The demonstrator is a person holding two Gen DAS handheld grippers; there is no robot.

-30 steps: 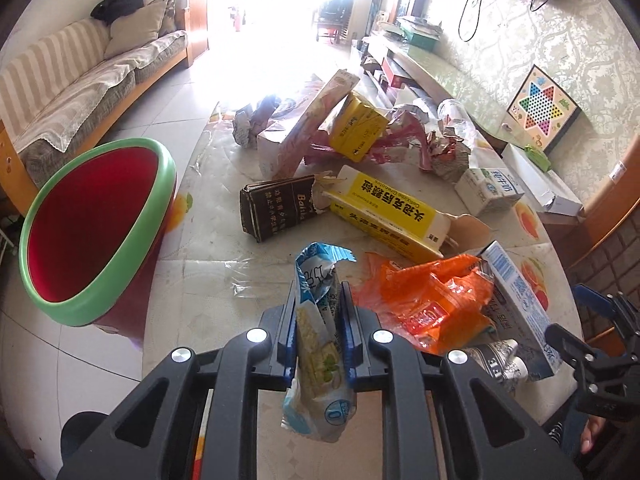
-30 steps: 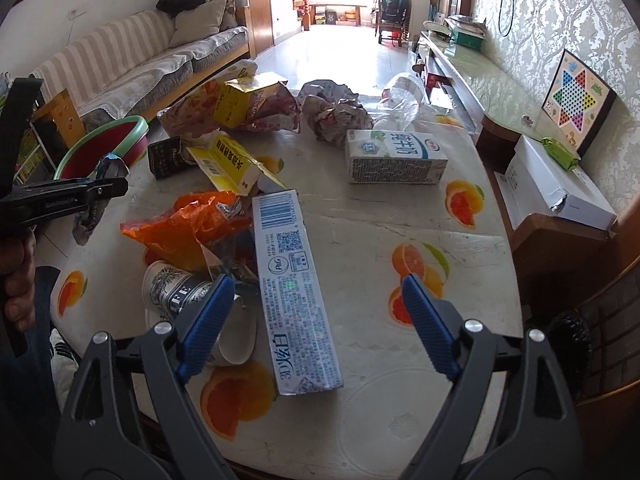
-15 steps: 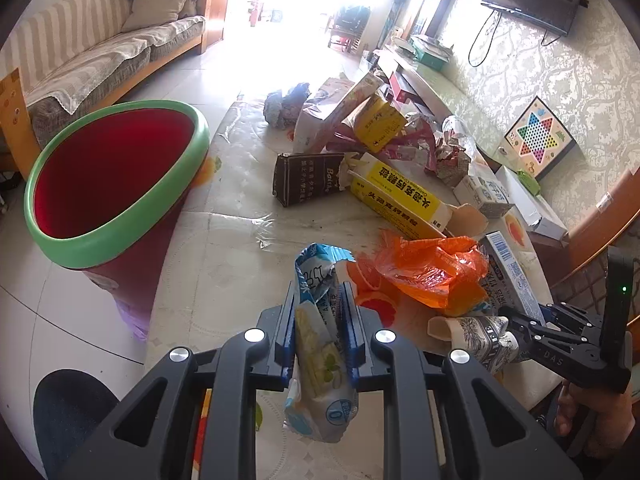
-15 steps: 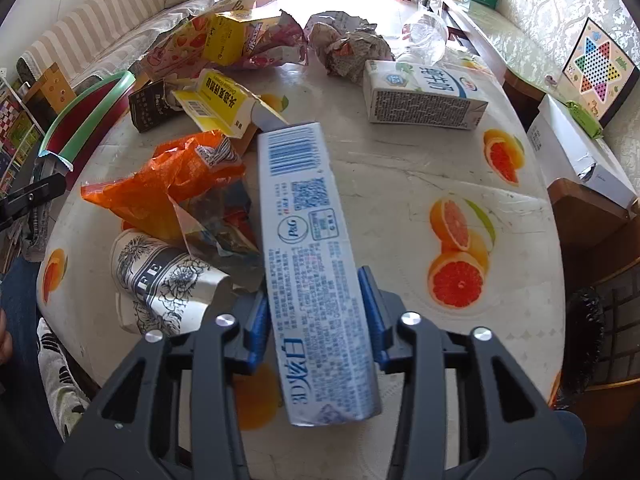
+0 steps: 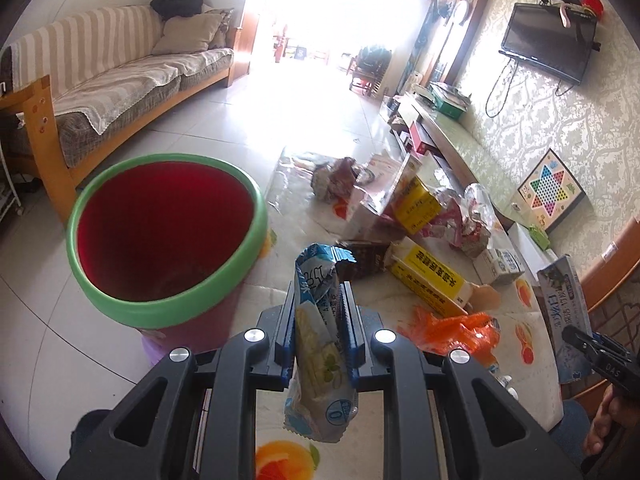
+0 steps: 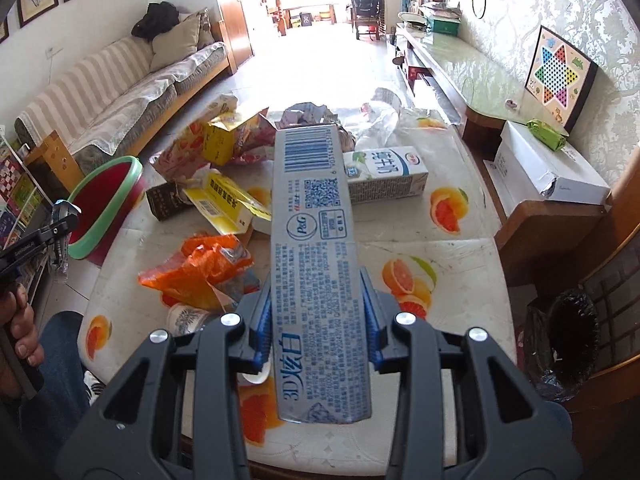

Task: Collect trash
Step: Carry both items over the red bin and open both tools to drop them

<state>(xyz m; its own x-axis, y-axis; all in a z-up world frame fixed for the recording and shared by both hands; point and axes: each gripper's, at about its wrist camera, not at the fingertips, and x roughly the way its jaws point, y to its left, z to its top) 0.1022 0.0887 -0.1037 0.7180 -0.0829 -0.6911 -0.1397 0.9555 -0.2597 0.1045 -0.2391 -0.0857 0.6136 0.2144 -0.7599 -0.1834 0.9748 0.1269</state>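
Note:
My left gripper [image 5: 319, 334] is shut on a blue and white snack wrapper [image 5: 318, 344], held above the table's left edge, to the right of a red bin with a green rim [image 5: 166, 232]. My right gripper [image 6: 318, 320] is shut on a long silver-blue toothpaste box [image 6: 316, 264], lifted above the table. That box also shows at the right of the left wrist view [image 5: 562, 312]. The bin shows in the right wrist view [image 6: 104, 208] beside the table's left edge.
The fruit-print table [image 6: 460, 248] carries an orange bag [image 6: 200, 268], a paper cup [image 6: 186, 318], a yellow box [image 6: 228, 204], a dark carton [image 6: 164, 202], a milk carton [image 6: 384, 174] and crumpled wrappers at the far end. A black-lined basket [image 6: 568, 340] stands right.
My right gripper closed on the toothpaste box and lifted it off the table. My left gripper carried the wrapper up and towards the bin.

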